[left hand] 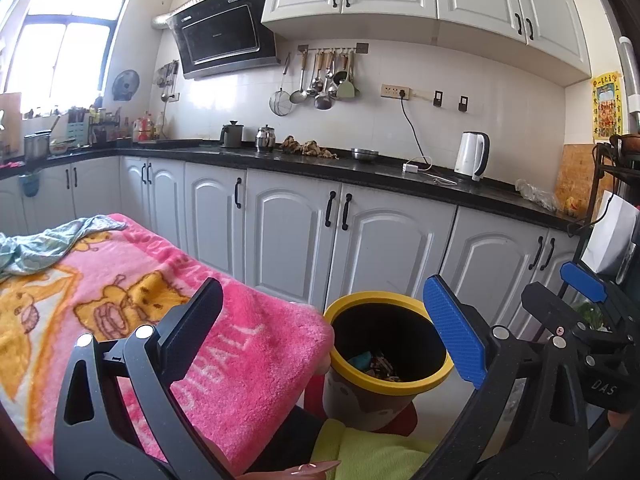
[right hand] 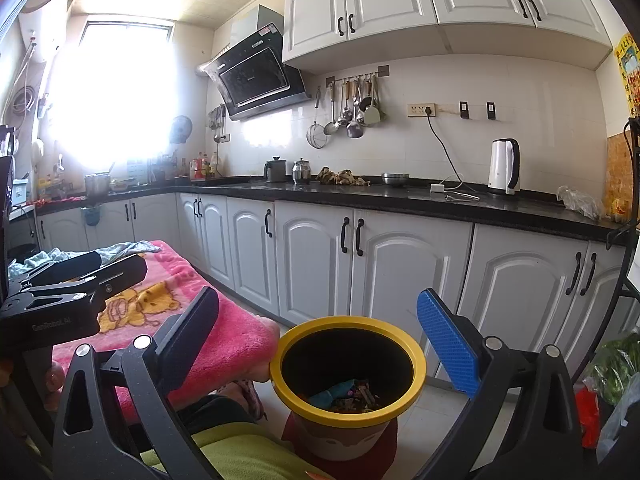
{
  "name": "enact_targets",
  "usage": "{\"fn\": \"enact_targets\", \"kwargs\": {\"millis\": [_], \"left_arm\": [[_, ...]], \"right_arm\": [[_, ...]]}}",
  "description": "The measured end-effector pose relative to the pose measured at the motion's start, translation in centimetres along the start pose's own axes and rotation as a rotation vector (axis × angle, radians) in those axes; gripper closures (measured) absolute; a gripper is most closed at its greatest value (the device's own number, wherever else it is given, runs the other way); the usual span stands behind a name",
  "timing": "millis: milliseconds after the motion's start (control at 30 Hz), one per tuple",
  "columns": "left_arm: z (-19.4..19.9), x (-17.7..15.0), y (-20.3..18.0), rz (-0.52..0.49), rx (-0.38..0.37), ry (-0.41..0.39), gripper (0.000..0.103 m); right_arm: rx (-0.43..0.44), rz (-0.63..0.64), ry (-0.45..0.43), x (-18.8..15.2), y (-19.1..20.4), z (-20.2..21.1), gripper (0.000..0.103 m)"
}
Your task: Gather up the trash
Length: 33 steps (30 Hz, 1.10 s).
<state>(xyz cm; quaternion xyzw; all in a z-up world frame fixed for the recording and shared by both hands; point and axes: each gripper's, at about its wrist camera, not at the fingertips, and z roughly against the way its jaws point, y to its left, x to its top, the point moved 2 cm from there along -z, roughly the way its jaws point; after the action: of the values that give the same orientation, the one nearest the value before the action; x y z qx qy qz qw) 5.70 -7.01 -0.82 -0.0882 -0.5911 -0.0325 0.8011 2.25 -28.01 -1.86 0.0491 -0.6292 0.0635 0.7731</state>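
Bin (right hand: pixel 348 364) contents too small to identify; window (right hand: pixel 116 92) blown out by glare

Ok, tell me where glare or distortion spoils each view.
Left wrist view: the window is bright but its bars still show; fisheye bends the countertop. Right wrist view: the window is blown out, washing over the wall around it; the bin stays sharp in both views.
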Motion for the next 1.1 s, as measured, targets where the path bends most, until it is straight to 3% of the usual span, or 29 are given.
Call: {"fn": "enact_targets", "kwargs": {"millis": [1100], "left_arm": [[0.09,0.27,0.25,0.0,0.002,-0.004,0.011]], "right_arm": [[-0.002,-0.001,0.005,-0.15,0.08,0.07,0.006]]}}
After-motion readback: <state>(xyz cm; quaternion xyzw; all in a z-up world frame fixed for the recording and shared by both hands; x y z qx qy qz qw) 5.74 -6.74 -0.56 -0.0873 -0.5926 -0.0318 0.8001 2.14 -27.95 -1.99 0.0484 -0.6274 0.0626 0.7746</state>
